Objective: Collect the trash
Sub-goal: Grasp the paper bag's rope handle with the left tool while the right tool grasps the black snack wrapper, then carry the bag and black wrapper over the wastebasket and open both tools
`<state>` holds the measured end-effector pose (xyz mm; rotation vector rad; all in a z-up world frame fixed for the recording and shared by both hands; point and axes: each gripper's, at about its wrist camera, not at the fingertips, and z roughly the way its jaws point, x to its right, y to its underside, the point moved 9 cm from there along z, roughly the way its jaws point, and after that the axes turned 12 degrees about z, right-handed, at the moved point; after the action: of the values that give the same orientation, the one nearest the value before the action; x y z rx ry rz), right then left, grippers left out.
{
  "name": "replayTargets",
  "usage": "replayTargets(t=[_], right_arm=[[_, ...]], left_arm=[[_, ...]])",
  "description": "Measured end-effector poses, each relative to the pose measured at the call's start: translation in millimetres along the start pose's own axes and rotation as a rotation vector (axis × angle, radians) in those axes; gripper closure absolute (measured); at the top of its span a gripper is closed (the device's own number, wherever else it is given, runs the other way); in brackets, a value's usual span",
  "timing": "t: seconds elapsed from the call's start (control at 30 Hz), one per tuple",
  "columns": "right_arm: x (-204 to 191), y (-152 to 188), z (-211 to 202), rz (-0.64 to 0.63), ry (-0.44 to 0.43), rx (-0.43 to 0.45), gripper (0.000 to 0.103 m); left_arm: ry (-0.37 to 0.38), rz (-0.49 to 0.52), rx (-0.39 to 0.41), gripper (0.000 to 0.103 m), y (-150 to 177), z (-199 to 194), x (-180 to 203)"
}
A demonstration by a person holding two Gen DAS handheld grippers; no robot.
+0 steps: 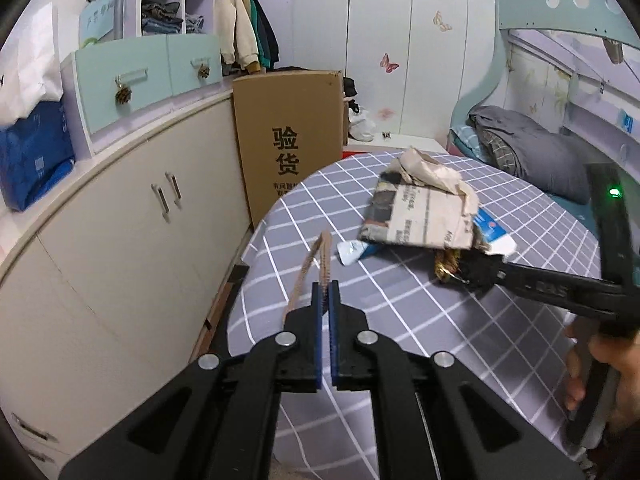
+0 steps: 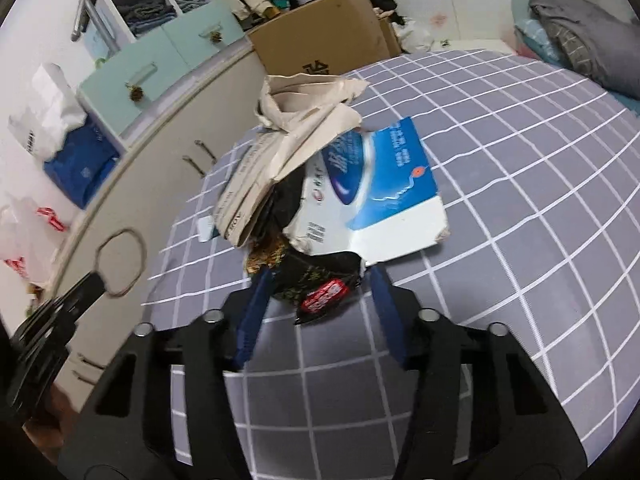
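A heap of trash lies on the grey checked tablecloth (image 2: pixel 512 248): crumpled beige paper (image 2: pixel 304 100), a folded newspaper (image 2: pixel 244 200), a torn blue-and-white carton (image 2: pixel 384 184) and, underneath, a dark wrapper (image 2: pixel 320 284) with a red label. My right gripper (image 2: pixel 318 280) has its blue pads on either side of that wrapper and grips it; the left wrist view shows the same gripper (image 1: pixel 476 272) with its tips buried under the newspaper (image 1: pixel 416 216). My left gripper (image 1: pixel 326 288) is shut on a thin brown cardboard loop (image 1: pixel 316 256), held above the table's left edge.
A pale blue tube (image 1: pixel 352 250) lies beside the heap. A tall cardboard box (image 1: pixel 288 140) stands behind the table, with a long cream cabinet (image 1: pixel 120 220) along the left. A bed with a grey blanket (image 1: pixel 532 152) is at the right. A person's hand (image 1: pixel 600 372) holds the right gripper.
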<state>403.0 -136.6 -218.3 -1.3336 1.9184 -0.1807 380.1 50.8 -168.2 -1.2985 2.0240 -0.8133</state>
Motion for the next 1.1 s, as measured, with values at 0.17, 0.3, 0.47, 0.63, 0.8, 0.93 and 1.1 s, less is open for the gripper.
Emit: replayTargets(t=[0.17, 0.3, 0.47, 0.63, 0.8, 0.93, 1.1], right_arm=[[2.9, 4.7, 0.0, -0.007, 0.003, -0.015, 0.08], [3.9, 12.0, -15.0, -0.02, -0.024, 0.002, 0.089], [-4.7, 25.2, -46.4, -0.076, -0.044, 0.062, 0.094], [-15.8, 37.2, -68.1, -0.103, -0.08, 0.106, 0.097], [-48.8, 52.2, -85.0, -0.158, -0.137, 0.13, 0.097], [-87.4, 69.7, -83.8, -0.191, -0.227, 0.09, 0.097], [-150.1, 101.5, -66.7, -0.262, -0.309, 0.027, 0.097]], left_arm=[[0.073, -0.037, 0.021, 0.1, 4.0, -14.1, 11.3], [0.089, -0.048, 0.036, 0.1, 8.9, -27.2, 20.7], [0.123, -0.083, 0.056, 0.1, 18.3, -43.7, 26.7], [0.129, -0.121, 0.078, 0.1, 29.6, -59.7, 22.6], [0.116, -0.19, 0.09, 0.1, 48.4, -73.2, 0.3], [0.082, -0.252, 0.095, 0.1, 67.8, -85.6, -27.0], [0.011, -0.332, 0.085, 0.1, 99.4, -95.1, -71.6]])
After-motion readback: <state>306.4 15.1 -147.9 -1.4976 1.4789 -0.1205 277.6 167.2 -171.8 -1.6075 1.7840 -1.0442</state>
